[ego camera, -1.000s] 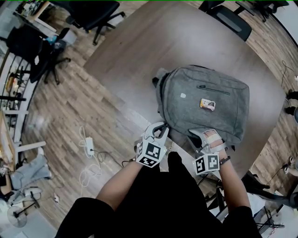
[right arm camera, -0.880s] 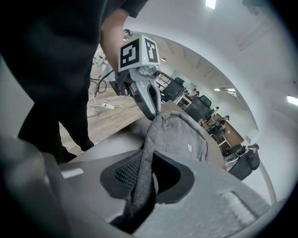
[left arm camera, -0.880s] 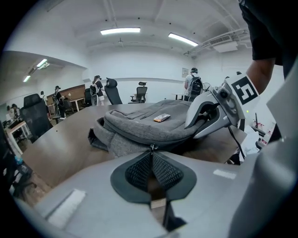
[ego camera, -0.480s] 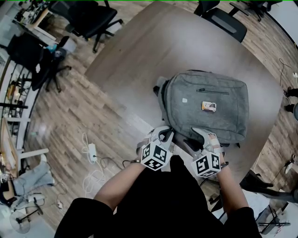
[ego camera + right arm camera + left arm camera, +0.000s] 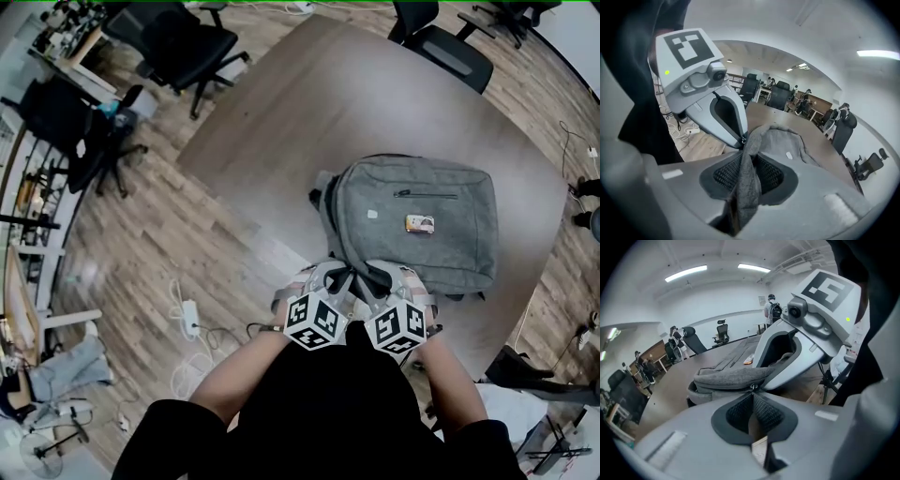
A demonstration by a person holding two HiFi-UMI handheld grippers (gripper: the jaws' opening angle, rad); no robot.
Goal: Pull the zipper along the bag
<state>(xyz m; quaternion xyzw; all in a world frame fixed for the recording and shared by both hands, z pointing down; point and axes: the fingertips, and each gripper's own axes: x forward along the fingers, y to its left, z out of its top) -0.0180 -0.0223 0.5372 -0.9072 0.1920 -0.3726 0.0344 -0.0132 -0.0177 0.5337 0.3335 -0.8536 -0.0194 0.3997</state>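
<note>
One backpack (image 5: 422, 239) lies flat, long axis left-right, strapped end leftward.

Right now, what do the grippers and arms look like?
The left gripper and right gripper match: light grey curved shells, black textured pads, a white cube with black square markers, a small green light. The person wears black short sleeves.

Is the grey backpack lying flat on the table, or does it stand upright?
Lying flat. In the head view the backpack shows its whole front panel from above, resting on the table.
</note>
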